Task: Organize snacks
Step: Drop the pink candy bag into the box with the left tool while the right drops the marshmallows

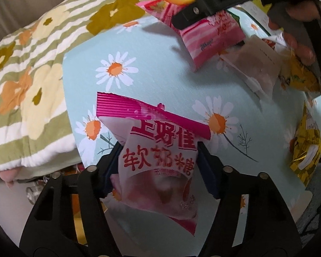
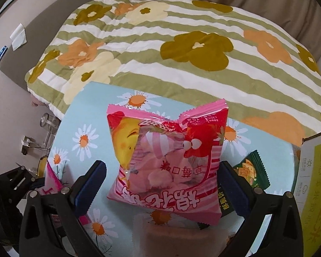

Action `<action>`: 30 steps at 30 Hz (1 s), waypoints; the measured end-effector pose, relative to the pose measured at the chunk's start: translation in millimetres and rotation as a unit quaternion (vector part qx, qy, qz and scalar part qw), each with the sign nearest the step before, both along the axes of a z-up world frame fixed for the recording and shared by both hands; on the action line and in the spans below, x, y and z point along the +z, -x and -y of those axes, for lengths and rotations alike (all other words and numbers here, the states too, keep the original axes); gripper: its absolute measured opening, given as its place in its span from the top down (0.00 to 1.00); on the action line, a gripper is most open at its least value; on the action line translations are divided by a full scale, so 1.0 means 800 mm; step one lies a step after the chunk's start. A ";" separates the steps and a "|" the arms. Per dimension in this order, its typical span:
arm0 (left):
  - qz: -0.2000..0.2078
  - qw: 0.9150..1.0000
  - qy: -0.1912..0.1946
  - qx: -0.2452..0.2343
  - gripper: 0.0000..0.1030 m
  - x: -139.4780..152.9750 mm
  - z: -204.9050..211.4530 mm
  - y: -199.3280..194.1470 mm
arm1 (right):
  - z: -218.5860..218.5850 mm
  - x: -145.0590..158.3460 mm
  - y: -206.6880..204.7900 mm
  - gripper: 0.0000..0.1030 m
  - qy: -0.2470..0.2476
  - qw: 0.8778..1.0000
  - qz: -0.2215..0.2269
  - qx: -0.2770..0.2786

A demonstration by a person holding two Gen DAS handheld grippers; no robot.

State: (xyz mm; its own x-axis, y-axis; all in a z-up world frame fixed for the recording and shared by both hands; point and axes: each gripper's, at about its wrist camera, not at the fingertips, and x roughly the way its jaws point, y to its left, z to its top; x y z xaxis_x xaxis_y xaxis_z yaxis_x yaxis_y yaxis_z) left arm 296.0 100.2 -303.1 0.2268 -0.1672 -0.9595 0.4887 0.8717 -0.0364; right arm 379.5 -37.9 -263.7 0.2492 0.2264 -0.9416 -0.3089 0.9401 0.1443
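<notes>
My left gripper (image 1: 158, 162) is shut on a white and magenta soft-candy packet (image 1: 158, 150), held above the daisy-print table (image 1: 171, 81). My right gripper (image 2: 160, 182) is open, its fingers either side of a pink marshmallow packet (image 2: 167, 160) lying on the table; the left finger (image 2: 89, 182) stands apart from the packet. In the left wrist view that pink packet (image 1: 211, 36) lies at the far right under the right gripper's finger (image 1: 192, 15). The candy packet's edge (image 2: 52, 180) shows at the left of the right wrist view.
A translucent brownish packet (image 1: 252, 64) and gold-yellow packets (image 1: 306, 150) lie at the table's right. A green cracker packet (image 2: 250, 171) lies beside the pink one. A yellow-white carton (image 2: 314, 188) stands at the right edge. A floral striped quilt (image 2: 182, 42) lies beyond the table.
</notes>
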 end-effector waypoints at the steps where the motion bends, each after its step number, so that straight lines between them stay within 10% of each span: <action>1: -0.001 1.000 0.003 0.005 0.43 0.001 -0.002 -0.001 | 0.000 -0.001 -0.001 0.01 0.003 1.000 -0.002 0.000; 17: 0.004 0.996 0.033 0.082 0.48 0.012 -0.027 0.000 | -0.018 -0.004 0.010 0.33 0.049 0.998 0.010 0.030; 30: 0.033 0.990 0.042 0.127 0.48 0.064 -0.022 0.009 | -0.001 0.075 0.046 0.35 -0.021 0.998 0.050 0.025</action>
State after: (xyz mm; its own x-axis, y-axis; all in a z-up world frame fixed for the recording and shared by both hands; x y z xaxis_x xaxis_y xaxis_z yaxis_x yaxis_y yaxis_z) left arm 288.6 118.2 -251.5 0.3344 -0.1745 -0.9262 0.2577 0.9622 -0.0882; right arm 343.0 -37.2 -204.1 0.3290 0.2797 -0.9020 -0.3705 0.9168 0.1492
